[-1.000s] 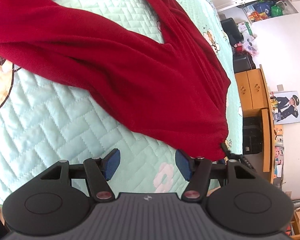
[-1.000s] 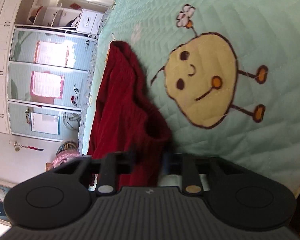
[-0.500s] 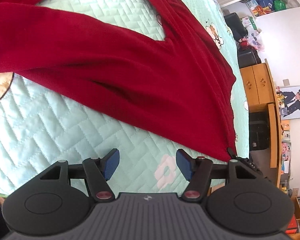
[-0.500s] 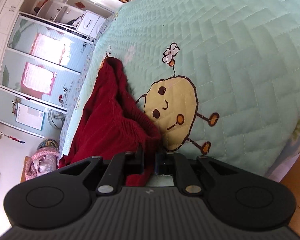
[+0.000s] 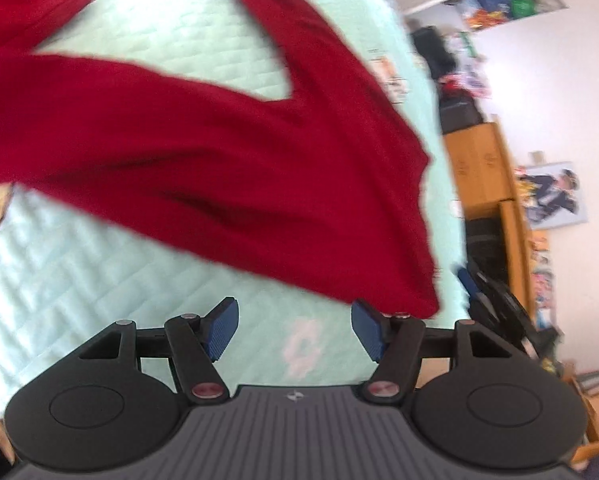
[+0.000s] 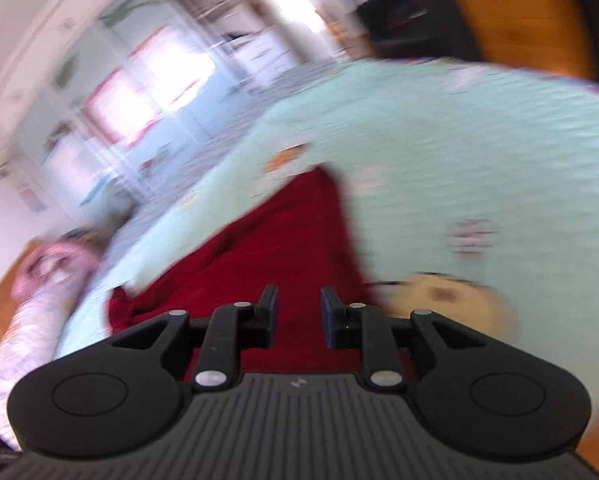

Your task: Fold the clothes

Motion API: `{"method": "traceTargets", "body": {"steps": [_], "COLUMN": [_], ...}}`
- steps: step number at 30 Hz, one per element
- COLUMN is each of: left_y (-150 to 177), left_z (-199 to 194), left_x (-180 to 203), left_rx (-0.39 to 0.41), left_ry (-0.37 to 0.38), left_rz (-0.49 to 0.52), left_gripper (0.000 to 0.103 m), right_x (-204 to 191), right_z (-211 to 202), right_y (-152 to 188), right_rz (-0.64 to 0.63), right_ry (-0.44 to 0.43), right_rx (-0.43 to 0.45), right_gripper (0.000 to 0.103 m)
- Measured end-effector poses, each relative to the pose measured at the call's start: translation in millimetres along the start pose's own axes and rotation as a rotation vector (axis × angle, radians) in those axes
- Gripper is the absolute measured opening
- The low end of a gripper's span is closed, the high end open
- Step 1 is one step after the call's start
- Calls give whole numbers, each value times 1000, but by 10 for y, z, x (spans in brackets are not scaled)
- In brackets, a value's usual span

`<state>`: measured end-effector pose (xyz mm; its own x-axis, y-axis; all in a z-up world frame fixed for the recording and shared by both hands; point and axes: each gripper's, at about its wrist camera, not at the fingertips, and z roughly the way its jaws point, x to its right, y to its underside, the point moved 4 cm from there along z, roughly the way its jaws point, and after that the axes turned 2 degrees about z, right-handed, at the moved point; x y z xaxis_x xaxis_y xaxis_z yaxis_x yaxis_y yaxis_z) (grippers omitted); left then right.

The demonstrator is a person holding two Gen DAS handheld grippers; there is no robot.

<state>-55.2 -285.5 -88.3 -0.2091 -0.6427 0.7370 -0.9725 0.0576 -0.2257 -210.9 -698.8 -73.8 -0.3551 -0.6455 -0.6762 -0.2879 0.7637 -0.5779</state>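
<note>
A dark red knit sweater (image 5: 203, 168) lies spread on the mint quilted bedspread (image 5: 79, 264). In the left wrist view its hem corner (image 5: 419, 300) lies just past my right finger. My left gripper (image 5: 293, 328) is open and empty, hovering over bare quilt just short of the sweater's edge. In the right wrist view the frame is blurred by motion. My right gripper (image 6: 298, 312) has its jaws parted with a gap, and the sweater (image 6: 291, 240) lies below and beyond it; nothing is pinched between the pads.
The bed edge (image 5: 447, 240) drops off to the right, with wooden cabinets (image 5: 483, 168) beyond. A yellow cartoon print (image 6: 447, 300) is on the quilt beside the sweater. Wardrobe doors (image 6: 139, 92) stand behind the bed, and a patterned pillow (image 6: 39, 272) lies at the left.
My right gripper was shut on the sweater's edge and has now opened and swung up fast. The sweater has spread flatter. My left gripper stayed open and shifted slightly.
</note>
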Motion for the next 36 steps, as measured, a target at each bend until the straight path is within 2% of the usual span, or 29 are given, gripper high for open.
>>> {"method": "traceTargets", "body": {"steps": [2,5,7,8,10,12,13,14,16,19,21,22,23,24,27,28,29,30,32,34,36], "left_y": [-33,-82,-114,-131,-163,-196,-213,-229,-262,-297,-317,-328,-327,-322,-306,-314,-331,-356,-424,-498,-570], "left_z": [17,42,58,67,83,100,108,117,133,162,184,192,193,192,188,189,191,176,127,74,1], "left_x": [-62,-155,-217,-248,-310,-371,-402,-433,-495,-519,-498,-508,-524,-537,-569,-560,-547,-538,-518,-482,-458], "left_rx": [-4,-11,-15,-18,-22,-26,-29,-31,-35,-52,-67,-71,-74,-75,-80,-80,-81,-76,-55,-21,26], "left_ry": [5,14,19,22,27,33,36,38,44,47,49,55,63,72,94,98,102,108,122,129,111], "left_rz": [-7,-19,-26,-30,-37,-45,-49,-52,-60,-39,-13,-12,-15,-18,-22,-15,-8,-1,14,29,49], "left_gripper": [66,66,66,66,66,66,66,66,66,66,66,66,66,66,66,66,66,66,66,66,66], "right_x": [-14,94,296,406,551,394,290,168,-87,-425,-474,-420,-329,-239,-127,-136,-146,-200,-370,-560,-462], "right_z": [339,884,1062,1135,1221,1154,1102,1084,1130,1506,1851,1980,2083,2184,2140,2090,2039,1994,1954,2011,2123], "right_y": [-46,-144,-267,-332,-439,-449,-444,-431,-392,-300,-295,-342,-410,-479,-646,-665,-683,-649,-513,-355,-312], "right_rz": [39,43,55,66,92,25,4,-5,-35,-108,-119,-121,-123,-125,-22,-4,13,30,35,-11,6], "right_ry": [-63,-47,23,59,117,182,203,182,93,-43,-56,-14,49,112,174,198,221,188,74,-10,26], "right_rx": [-82,-179,-161,-147,-119,-79,-55,-49,-74,-207,-281,-275,-248,-221,-105,-71,-36,-32,-67,-126,-137], "right_gripper": [26,25,16,0,0,0,5,9,10,17,18,17,3,0,0,1,9,11,15,26,30]}}
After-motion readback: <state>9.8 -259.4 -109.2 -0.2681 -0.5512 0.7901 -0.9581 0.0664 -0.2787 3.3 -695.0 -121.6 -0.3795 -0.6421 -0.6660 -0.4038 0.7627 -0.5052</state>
